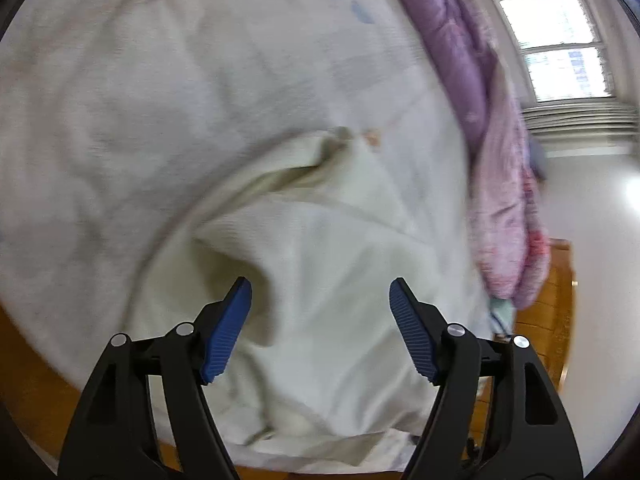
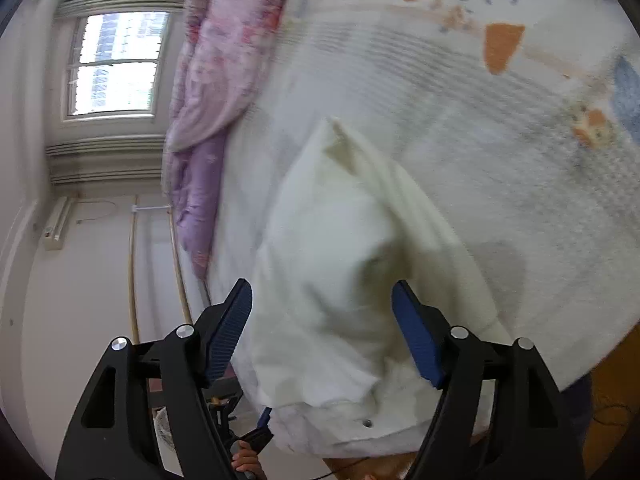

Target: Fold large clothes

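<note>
A cream garment [image 1: 320,240] lies rumpled and partly folded on the patterned bed sheet [image 1: 160,100]. My left gripper [image 1: 320,286] hovers just over its near part with the jaws wide apart and no cloth pinched. In the right wrist view the same cream garment [image 2: 332,260] forms a bulging heap with a pointed corner at its far end. My right gripper [image 2: 322,286] stands open above that heap, its blue pads [image 2: 416,332] clear of the fabric. Both views are motion-blurred.
A pink and purple quilt [image 1: 472,80] [image 2: 224,60] is bunched along the far side of the bed, under a bright window [image 2: 116,64]. The wooden bed frame [image 1: 552,300] borders the sheet [image 2: 480,100]. A hand [image 2: 244,460] shows at the bottom.
</note>
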Action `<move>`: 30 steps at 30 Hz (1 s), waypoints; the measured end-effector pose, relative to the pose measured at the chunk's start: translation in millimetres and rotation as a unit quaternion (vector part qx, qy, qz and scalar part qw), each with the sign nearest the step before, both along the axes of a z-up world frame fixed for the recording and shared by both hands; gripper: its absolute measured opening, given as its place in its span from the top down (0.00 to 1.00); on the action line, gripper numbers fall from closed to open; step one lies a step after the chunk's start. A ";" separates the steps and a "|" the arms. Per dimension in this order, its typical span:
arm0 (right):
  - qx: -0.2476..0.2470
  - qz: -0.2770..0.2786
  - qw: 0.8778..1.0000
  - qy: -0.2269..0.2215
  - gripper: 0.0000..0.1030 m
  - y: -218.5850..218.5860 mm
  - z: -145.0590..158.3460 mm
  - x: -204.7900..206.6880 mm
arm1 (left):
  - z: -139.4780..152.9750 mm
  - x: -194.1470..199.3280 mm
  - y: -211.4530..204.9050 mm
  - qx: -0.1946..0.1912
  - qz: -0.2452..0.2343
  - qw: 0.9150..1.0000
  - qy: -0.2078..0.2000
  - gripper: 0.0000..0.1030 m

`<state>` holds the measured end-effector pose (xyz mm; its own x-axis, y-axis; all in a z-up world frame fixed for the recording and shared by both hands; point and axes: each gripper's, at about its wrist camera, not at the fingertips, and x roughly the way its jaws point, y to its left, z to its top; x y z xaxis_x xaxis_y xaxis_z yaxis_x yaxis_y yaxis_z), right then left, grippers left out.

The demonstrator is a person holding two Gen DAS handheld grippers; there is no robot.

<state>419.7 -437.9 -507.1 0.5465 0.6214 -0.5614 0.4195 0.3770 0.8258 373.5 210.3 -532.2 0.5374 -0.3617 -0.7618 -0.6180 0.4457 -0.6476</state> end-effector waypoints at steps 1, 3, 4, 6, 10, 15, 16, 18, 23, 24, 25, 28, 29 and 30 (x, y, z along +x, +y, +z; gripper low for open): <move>-0.015 -0.002 1.000 0.003 0.29 1.7 0.8 1.1 | -0.6 3.4 -1.1 0.003 -0.002 1.000 0.003 0.23; -0.024 -0.013 1.000 0.016 0.27 2.7 -7.7 2.9 | -9.6 14.5 -4.8 0.019 -0.018 0.999 0.021 0.23; -0.028 -0.018 0.999 0.021 0.27 5.0 -14.7 9.0 | -15.9 19.5 -5.0 0.026 -0.022 0.999 0.033 0.23; -0.048 -0.028 0.998 0.037 0.28 9.5 -29.3 21.7 | -26.9 28.1 -4.3 0.026 -0.018 0.998 0.049 0.24; -0.065 -0.017 0.997 0.049 0.78 16.7 -39.7 40.0 | -36.0 42.4 3.8 0.024 -0.012 0.998 0.062 0.47; -0.096 0.037 0.995 0.004 0.94 18.6 -2.6 30.1 | -16.8 43.1 11.0 0.070 -0.067 0.993 0.065 0.92; -0.101 0.048 0.994 -0.001 0.94 19.5 3.8 26.1 | -9.8 37.8 13.7 0.079 -0.077 0.992 0.056 0.92; -0.126 0.070 0.990 -0.002 0.94 20.0 14.8 13.3 | 7.0 23.9 14.7 0.101 -0.095 0.989 0.041 0.92; -0.191 0.090 0.974 0.081 0.94 12.6 -34.8 -15.9 | -24.5 -10.0 18.0 0.119 -0.113 0.981 0.103 0.92; -0.196 0.092 0.971 0.097 0.94 11.4 -48.4 -20.1 | -37.8 -16.4 14.7 0.125 -0.115 0.978 0.124 0.92; -0.201 0.092 0.969 0.109 0.94 10.9 -60.9 -22.9 | -50.0 -23.4 12.2 0.125 -0.112 0.976 0.138 0.92; -0.216 0.079 0.964 0.132 0.81 10.2 -82.3 -24.2 | -76.3 -36.8 8.1 0.111 -0.101 0.975 0.162 0.76; -0.220 0.070 0.961 0.149 0.72 9.6 -82.8 -22.7 | -77.5 -38.8 7.1 0.113 -0.099 0.976 0.155 0.71; -0.224 0.067 0.960 0.155 0.71 8.7 -81.0 -22.2 | -76.5 -39.5 7.2 0.117 -0.097 0.977 0.151 0.66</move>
<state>397.5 -429.1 -588.1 0.2426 0.3334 -0.9110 0.5412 0.7329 0.4123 334.0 217.5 -608.8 0.2138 -0.2306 -0.9493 -0.6548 0.6872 -0.3145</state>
